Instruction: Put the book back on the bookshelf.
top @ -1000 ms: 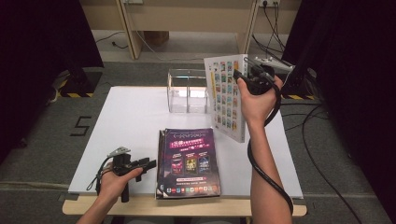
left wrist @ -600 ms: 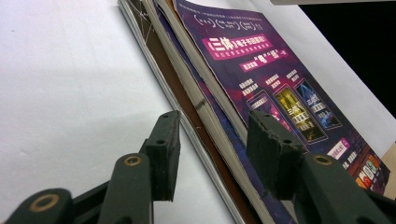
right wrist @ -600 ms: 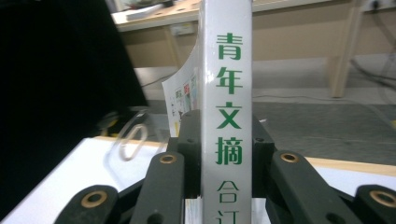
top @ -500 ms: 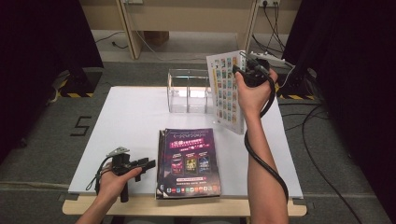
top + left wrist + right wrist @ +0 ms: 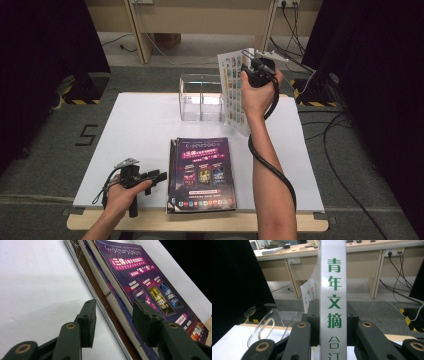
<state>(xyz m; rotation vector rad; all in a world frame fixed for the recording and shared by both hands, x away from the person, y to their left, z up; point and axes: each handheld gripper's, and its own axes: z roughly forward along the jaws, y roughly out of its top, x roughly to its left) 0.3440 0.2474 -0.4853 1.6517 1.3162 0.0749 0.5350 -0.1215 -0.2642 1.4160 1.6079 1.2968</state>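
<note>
Up high at the far right of the white table (image 5: 145,125): the right gripper (image 5: 254,70), held in the right hand (image 5: 257,90). Clamped between its 2 black jaws: a magazine (image 5: 232,90), standing upright in the air, cover with small colour squares turned left. Same magazine (image 5: 333,297) seen spine-on from the right gripper view, white spine with green letters running down, squeezed tight from both sides. Lower edge of it hanging just beside and a bit above the right end of a clear plastic holder (image 5: 200,97) with 2 slots; touching the holder or not, hard to tell from here. Clear curved wall of that holder (image 5: 268,323) low at the left in the right gripper view.

Down near the front left edge: the left gripper (image 5: 155,176), resting low on the table in the left hand (image 5: 122,192), pointing right. Jaws apart, holding nothing. Just past the tips: a stack of magazines (image 5: 202,172) lying flat, purple cover on top. In the left gripper view, the stack (image 5: 140,290) running from top to bottom right, its layered page edges lying right between the 2 open jaws, with the right jaw over the purple cover and the left jaw over bare white table (image 5: 37,290).

Black cable from the right gripper winding down around the right forearm.
</note>
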